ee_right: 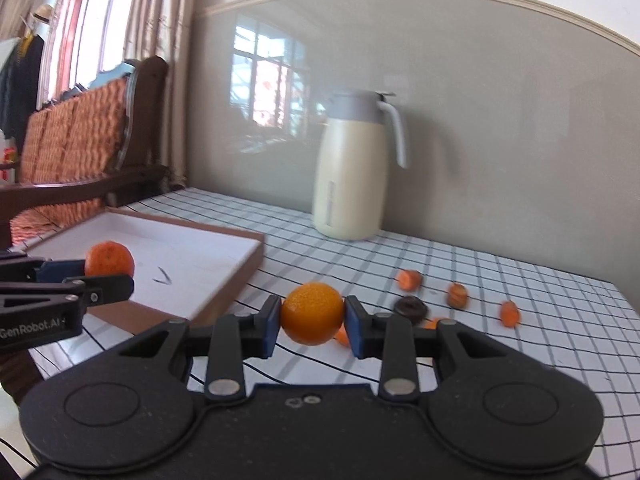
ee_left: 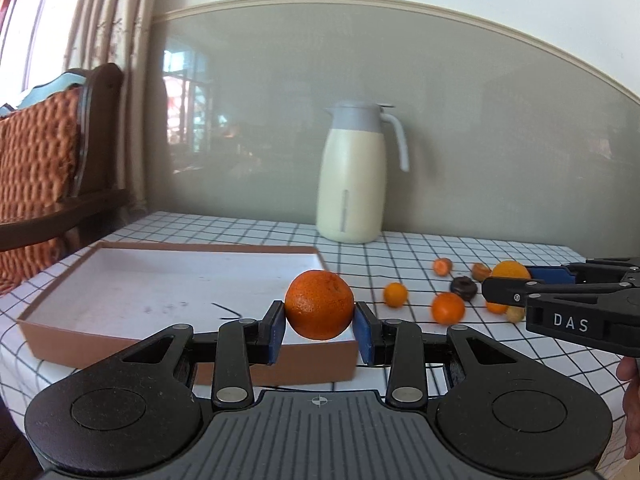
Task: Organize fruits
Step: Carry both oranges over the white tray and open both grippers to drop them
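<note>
The surface (ee_left: 420,248) wears a white cloth ruled in a dark grid and stands against a grey, glossy wall panel that mirrors a window. At the back of it, near the wall, a cream jug (ee_left: 352,184) with a grey lid and handle stands upright. To the left, past the cloth's edge, are a dark wooden seat with orange woven cushions (ee_right: 76,132) and pale curtains (ee_left: 108,12).

A shallow brown box (ee_left: 100,350) with a white floor lies on the left part of the surface.

The left tool (ee_left: 320,322) grips a dark orange fruit (ee_left: 319,305), round and dimpled, between its blue pads, held in the air at the box's near right corner. The right tool (ee_right: 312,322) clamps a lighter orange fruit (ee_right: 313,314), smoother and more yellow, above the bare cloth to the right of the box. Both fruits are clear of the surface.

Behind the right tool several small orange pieces (ee_right: 409,279) and one dark ring-shaped piece (ee_right: 411,307) lie scattered on the cloth, blurred; their kind cannot be told.
</note>
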`<control>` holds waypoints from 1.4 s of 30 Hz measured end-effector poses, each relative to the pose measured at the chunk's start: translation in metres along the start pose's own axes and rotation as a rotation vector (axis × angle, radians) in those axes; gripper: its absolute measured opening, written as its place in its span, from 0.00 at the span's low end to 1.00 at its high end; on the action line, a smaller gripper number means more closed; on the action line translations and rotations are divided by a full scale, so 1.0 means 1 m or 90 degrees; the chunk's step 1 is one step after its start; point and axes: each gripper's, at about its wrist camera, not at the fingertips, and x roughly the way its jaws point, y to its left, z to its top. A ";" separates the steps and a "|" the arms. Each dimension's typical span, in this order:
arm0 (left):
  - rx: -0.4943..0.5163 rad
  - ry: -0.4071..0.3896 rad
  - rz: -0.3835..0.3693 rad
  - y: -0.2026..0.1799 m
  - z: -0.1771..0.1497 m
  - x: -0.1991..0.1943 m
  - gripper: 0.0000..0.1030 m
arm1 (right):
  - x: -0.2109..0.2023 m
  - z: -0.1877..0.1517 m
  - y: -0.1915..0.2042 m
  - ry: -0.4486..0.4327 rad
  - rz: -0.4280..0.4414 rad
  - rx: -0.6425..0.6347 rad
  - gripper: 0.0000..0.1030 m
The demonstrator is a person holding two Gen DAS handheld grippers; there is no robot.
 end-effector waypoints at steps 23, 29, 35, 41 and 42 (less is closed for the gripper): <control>-0.031 -0.026 0.124 0.083 -0.001 -0.022 0.36 | 0.024 0.019 0.079 -0.034 0.088 -0.022 0.25; -0.035 -0.028 0.156 0.111 0.002 -0.019 0.36 | 0.039 0.021 0.093 -0.035 0.095 -0.022 0.25; -0.042 -0.023 0.179 0.134 0.002 -0.012 0.36 | 0.056 0.022 0.101 -0.034 0.095 -0.018 0.25; -0.036 -0.016 0.196 0.153 0.005 0.002 0.36 | 0.075 0.023 0.106 -0.030 0.089 -0.011 0.25; -0.033 -0.016 0.200 0.156 0.006 0.005 0.36 | 0.078 0.023 0.108 -0.030 0.088 -0.013 0.25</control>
